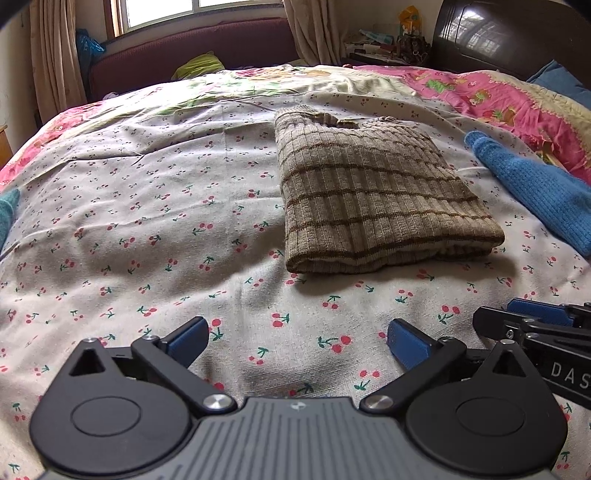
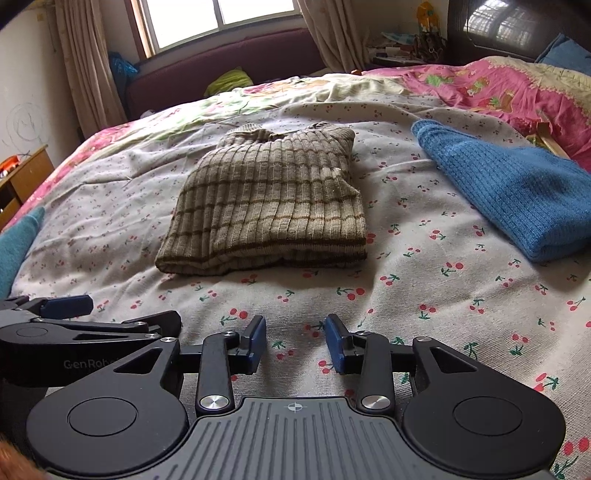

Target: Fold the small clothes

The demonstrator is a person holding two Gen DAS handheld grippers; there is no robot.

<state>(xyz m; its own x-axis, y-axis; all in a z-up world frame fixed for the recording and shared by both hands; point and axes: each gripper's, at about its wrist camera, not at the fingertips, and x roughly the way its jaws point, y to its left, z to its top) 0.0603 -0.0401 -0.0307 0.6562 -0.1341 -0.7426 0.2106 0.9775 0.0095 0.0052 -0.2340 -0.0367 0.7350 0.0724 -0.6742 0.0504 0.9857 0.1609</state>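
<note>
A folded tan striped ribbed sweater (image 1: 373, 199) lies on the cherry-print bedsheet (image 1: 147, 221); it also shows in the right wrist view (image 2: 269, 206). My left gripper (image 1: 299, 341) is open and empty, hovering over the sheet short of the sweater's near edge. My right gripper (image 2: 295, 343) is open and empty, also short of the sweater. The right gripper shows at the right edge of the left wrist view (image 1: 535, 325), and the left gripper shows at the left edge of the right wrist view (image 2: 74, 317).
A blue knitted garment (image 2: 517, 199) lies to the right of the sweater, also in the left wrist view (image 1: 535, 192). A teal garment (image 2: 18, 240) lies at the left edge. A pink quilt (image 2: 498, 88), a maroon sofa (image 2: 221, 62) and a headboard (image 2: 517, 29) lie beyond.
</note>
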